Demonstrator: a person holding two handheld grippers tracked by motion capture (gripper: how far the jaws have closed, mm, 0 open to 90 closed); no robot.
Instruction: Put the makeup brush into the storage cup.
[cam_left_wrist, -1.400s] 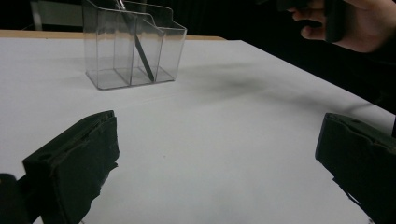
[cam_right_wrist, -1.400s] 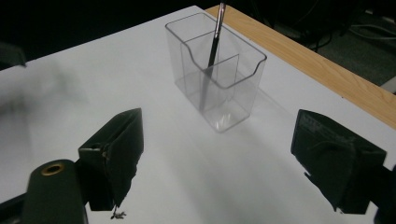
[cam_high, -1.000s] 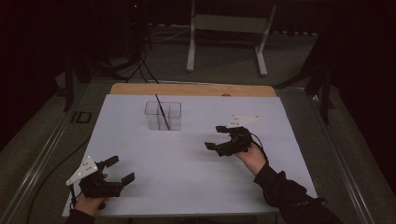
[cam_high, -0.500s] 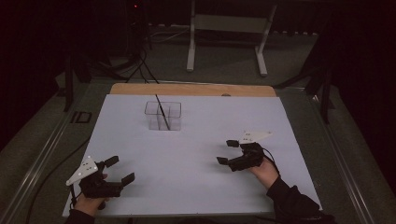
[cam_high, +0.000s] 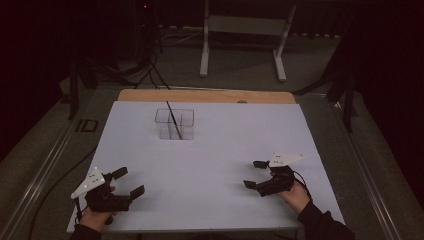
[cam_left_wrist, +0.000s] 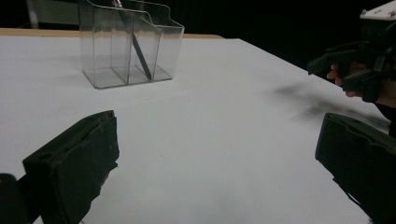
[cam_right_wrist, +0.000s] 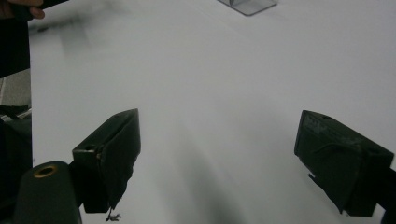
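White tabletop (cam_high: 210, 165) fills the scene. Left gripper (cam_high: 126, 183) rests with jaws wide, holding nothing. Ahead of its jaws, well apart, stands a clear box (cam_high: 174, 124) keeping a pen (cam_high: 173, 120) upright. Right gripper (cam_high: 257, 174) rests, jaws wide, holding nothing.

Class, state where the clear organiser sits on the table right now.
High view: the organiser stands left of centre on the white sheet's far half, a pen leaning inside it.

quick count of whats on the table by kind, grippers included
clear organizer: 1
black pen, leaning in the organizer: 1
grippers, both open: 2, left gripper and right gripper
total: 4
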